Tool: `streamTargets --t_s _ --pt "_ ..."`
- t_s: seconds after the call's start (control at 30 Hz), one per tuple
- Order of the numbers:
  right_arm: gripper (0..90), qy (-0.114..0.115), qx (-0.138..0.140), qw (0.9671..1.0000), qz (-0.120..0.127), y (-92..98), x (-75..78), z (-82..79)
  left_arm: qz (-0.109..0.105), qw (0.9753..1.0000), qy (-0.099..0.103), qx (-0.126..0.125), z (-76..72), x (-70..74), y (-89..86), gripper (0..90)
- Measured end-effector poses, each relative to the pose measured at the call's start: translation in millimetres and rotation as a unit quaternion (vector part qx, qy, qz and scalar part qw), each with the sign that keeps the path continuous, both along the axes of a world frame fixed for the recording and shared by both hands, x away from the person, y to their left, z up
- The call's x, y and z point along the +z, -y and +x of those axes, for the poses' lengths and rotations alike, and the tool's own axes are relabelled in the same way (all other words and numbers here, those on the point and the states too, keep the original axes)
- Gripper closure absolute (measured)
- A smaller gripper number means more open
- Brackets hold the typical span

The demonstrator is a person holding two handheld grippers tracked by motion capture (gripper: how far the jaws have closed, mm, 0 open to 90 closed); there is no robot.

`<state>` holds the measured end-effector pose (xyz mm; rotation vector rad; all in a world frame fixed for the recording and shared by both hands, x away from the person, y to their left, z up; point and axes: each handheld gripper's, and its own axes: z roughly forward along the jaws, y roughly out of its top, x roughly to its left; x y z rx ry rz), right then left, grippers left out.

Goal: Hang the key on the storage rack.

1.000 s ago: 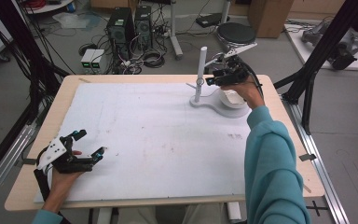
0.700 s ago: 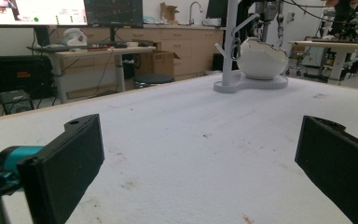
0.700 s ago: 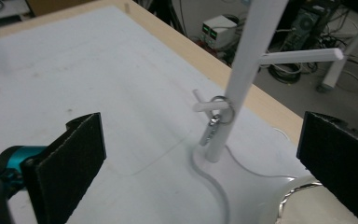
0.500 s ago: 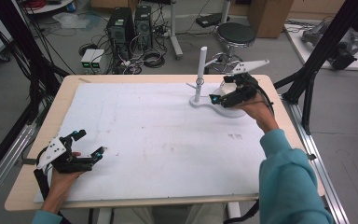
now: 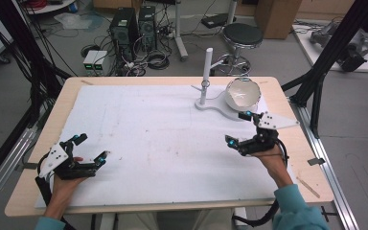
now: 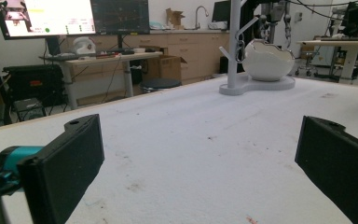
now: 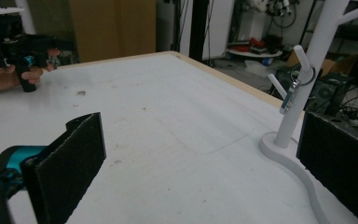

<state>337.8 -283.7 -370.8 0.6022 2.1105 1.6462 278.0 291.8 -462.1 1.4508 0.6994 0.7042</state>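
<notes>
The bench (image 5: 38, 191), covered by a white sheet (image 5: 148, 139), was seen from above. At about 1 o'clock on it stood a white peg stand (image 5: 206, 76) with a white bowl (image 5: 242, 93) resting tilted on its base. The right gripper (image 5: 242, 128), a second earlier up at the bowl, had been drawn back toward 4 o'clock, jaws spread and empty; the bowl was left on the stand, so a release was judged complete. The left gripper (image 5: 92, 149) had stayed at 8 o'clock, jaws apart, holding nothing. A small clip (image 7: 290, 99) hung from a peg.

floor: grey | stool (image 5: 242, 34) | computer towers (image 5: 134, 21) | cardboard box (image 5: 278, 14) | monitors (image 6: 70, 16)
</notes>
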Motion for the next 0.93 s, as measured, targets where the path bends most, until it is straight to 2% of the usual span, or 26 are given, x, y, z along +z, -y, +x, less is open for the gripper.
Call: streamTargets --t_s 0.1,0.13,0.2,0.23,0.27,0.4,0.47,0.5,0.53,0.63,0.73,0.93 --pt "0.5 0.014 -0.021 0.9997 0.002 7.5 -16.7 -11.1 -0.004 1.0 0.0 -0.005 -1.1 -0.1 -0.8 1.7" --pt "0.5 0.014 -0.021 0.9997 0.002 7.5 -16.7 -11.1 -0.004 1.0 0.0 -0.005 -1.1 -0.1 -0.8 1.7" --pt "0.5 0.021 -0.034 0.9991 0.014 15.3 -31.4 -19.6 -0.005 1.0 -0.001 -0.007 -1.5 -0.1 -1.0 1.7" --pt "0.5 0.021 -0.034 0.9991 0.014 15.3 -31.4 -19.6 -0.005 1.0 0.0 -0.008 -1.7 -0.1 -0.8 1.7" --pt "0.5 0.032 -0.044 0.9984 0.017 19.4 -40.5 -24.6 -0.004 1.0 0.001 -0.009 -2.2 -0.2 -0.8 1.7" --pt "0.5 0.037 -0.055 0.9972 0.034 23.2 -54.0 -29.8 -0.007 0.9999 0.001 -0.011 -3.2 -0.4 -1.4 1.7" --pt "0.5 0.033 -0.06 0.9971 0.033 22.8 -64.3 -32.7 -0.008 0.9999 0.002 -0.012 -4.4 -0.4 -0.9 1.7" --pt "0.5 0.029 -0.058 0.9976 0.024 21.8 -67.6 -32.4 -0.007 0.9999 0.002 -0.012 -4.8 -0.3 -0.7 1.7" --pt "0.5 0.026 -0.057 0.9978 0.02 21.0 -69.8 -32.3 -0.005 0.9999 0.002 -0.011 -5.2 -0.3 -0.6 1.7" --pt "0.5 0.026 -0.063 0.9972 0.03 19.5 -76.7 -34.5 -0.004 0.9999 0.005 -0.012 -6.2 -0.3 0.0 1.7" --pt "0.5 0.032 -0.067 0.9966 0.036 20.3 -77.2 -36.5 -0.006 0.9999 0.005 -0.012 -6.5 -0.4 -0.2 1.7" --pt "0.5 0.028 -0.069 0.9963 0.043 21.6 -77.6 -36.1 -0.007 0.9999 0.006 -0.011 -6.6 -0.6 -0.6 1.7"
